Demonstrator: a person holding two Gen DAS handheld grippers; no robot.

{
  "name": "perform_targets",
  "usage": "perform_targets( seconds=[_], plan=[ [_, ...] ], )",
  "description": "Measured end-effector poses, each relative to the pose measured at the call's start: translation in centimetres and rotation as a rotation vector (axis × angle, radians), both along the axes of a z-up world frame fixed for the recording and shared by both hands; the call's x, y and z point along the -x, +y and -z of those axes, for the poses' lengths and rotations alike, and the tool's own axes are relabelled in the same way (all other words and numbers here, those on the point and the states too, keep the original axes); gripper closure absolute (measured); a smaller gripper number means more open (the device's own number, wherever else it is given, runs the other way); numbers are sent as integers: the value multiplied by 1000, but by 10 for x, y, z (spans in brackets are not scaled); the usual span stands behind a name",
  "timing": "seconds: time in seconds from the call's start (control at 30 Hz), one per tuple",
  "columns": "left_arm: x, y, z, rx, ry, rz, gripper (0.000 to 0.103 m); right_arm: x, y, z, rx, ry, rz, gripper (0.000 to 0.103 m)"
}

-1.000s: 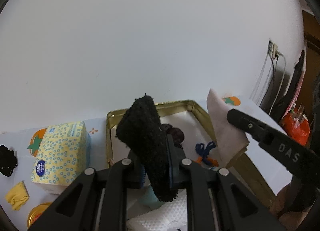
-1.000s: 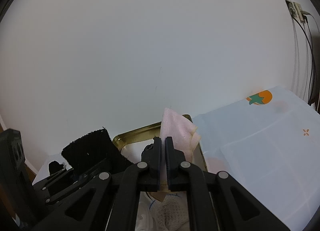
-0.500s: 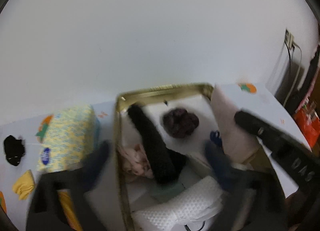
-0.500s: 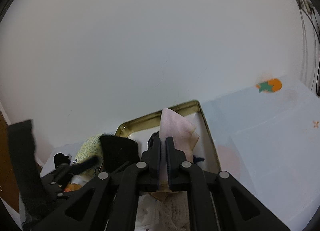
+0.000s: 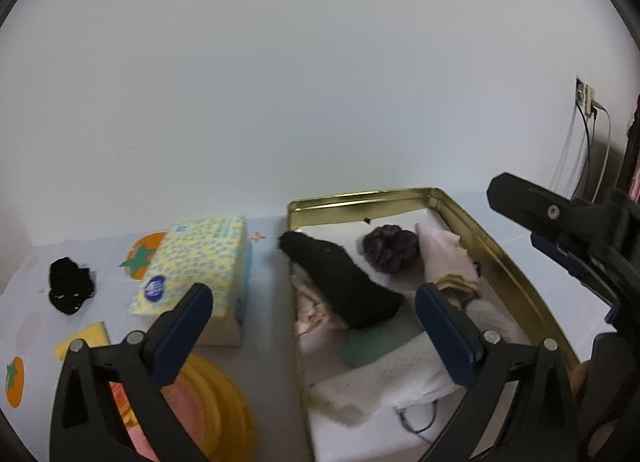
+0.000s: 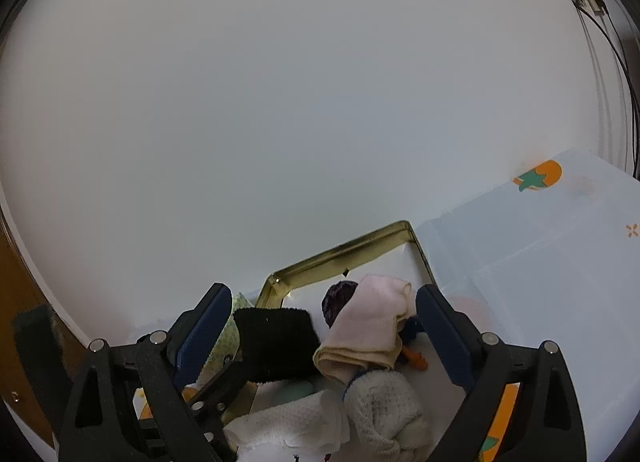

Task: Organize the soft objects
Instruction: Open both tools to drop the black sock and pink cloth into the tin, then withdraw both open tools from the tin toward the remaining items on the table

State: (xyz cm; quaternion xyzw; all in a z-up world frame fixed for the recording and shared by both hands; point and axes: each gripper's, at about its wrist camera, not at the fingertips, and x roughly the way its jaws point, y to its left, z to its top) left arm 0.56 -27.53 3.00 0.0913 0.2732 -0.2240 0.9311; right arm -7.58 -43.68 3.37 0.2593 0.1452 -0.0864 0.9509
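Note:
A gold tin (image 5: 360,196) holds several soft things. A black fuzzy cloth (image 5: 344,282) lies slanted along its left side. Beside it are a dark purple scrunchie (image 5: 390,248), a folded pink cloth (image 5: 444,258) and a white towel (image 5: 400,378). My left gripper (image 5: 312,302) hangs open above the tin's near end, holding nothing. My right gripper (image 6: 324,298) is opening its jaws. The pink cloth (image 6: 372,322) lies free between them on the pile, next to the black cloth (image 6: 276,342). The tin's far rim (image 6: 340,254) shows behind.
Left of the tin stand a yellow patterned tissue pack (image 5: 200,262), a small black cloth (image 5: 70,290), a yellow cloth (image 5: 86,338) and a yellow round lid (image 5: 216,402). A white wall rises right behind. Cables hang from a socket (image 5: 586,96) at the right.
The left gripper opened and the black cloth dropped into the tin. The right gripper opened and the pink cloth fell onto the pile. The left view tipped downward.

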Motion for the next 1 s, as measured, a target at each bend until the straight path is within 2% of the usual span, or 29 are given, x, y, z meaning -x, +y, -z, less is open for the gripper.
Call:
perform_targets(
  seconds=[0.13, 0.23, 0.33, 0.43, 0.57, 0.67, 0.8, 1.0],
  plan=[
    [5, 15, 3, 12, -49, -44, 0, 4, 6, 1, 24, -11, 22, 8],
    [3, 22, 7, 32, -55, -68, 0, 10, 13, -1, 74, -30, 59, 8],
    [3, 28, 8, 42, -65, -73, 0, 16, 22, -5, 156, -48, 104, 8],
    [7, 32, 8, 35, -125, -83, 0, 23, 35, -10, 253, -79, 155, 8],
    [15, 39, 7, 39, -196, -99, 0, 41, 51, -14, 352, -171, 266, 8],
    [19, 43, 8, 32, -222, -101, 0, 46, 57, -11, 371, -202, 308, 8],
    [22, 45, 11, 10, -250, -92, 0, 44, 59, -6, 367, -169, 299, 8],
    [29, 47, 8, 17, -274, -75, 0, 50, 70, -2, 396, -150, 295, 8]
  ],
)
